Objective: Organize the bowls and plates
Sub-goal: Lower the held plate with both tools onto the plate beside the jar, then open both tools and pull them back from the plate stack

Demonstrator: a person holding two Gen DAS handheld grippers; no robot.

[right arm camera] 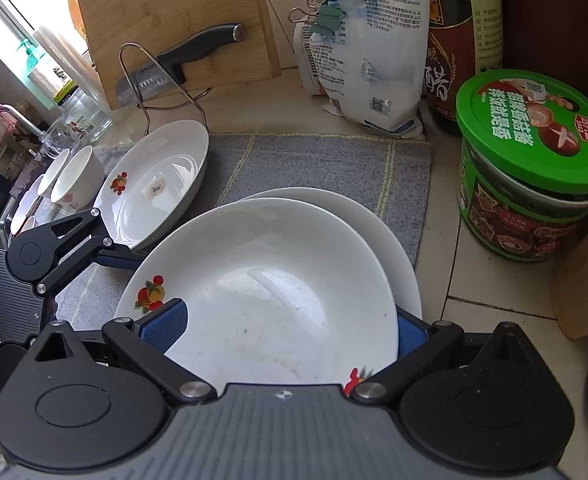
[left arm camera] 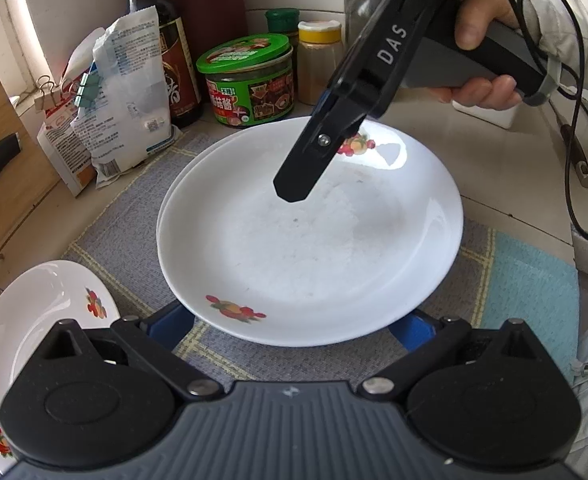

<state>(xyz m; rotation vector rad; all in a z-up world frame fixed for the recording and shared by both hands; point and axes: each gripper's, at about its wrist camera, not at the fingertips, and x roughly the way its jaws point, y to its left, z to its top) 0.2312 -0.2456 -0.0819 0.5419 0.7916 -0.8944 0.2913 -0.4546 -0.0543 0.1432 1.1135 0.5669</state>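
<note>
Top plate [left arm camera: 310, 240] sits nested on a second plate [right arm camera: 394, 248], on the grey mat [right arm camera: 318, 164], between the spread fingers of both tools. Left gripper [left arm camera: 298, 322]: open wide at near rim. Right gripper [right arm camera: 284, 330]: open wide, body marked "DAS". Third plate [right arm camera: 154, 184] left of it. Green-lidded jar [right arm camera: 534, 168], dark bottle [right arm camera: 462, 40], printed bag [right arm camera: 374, 52] beyond; label text unreadable.

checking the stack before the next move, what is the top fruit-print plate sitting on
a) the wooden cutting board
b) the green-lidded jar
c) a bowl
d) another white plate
d: in the right wrist view the top plate lies over another white plate whose rim shows behind and to its right, both on the grey mat.
</note>
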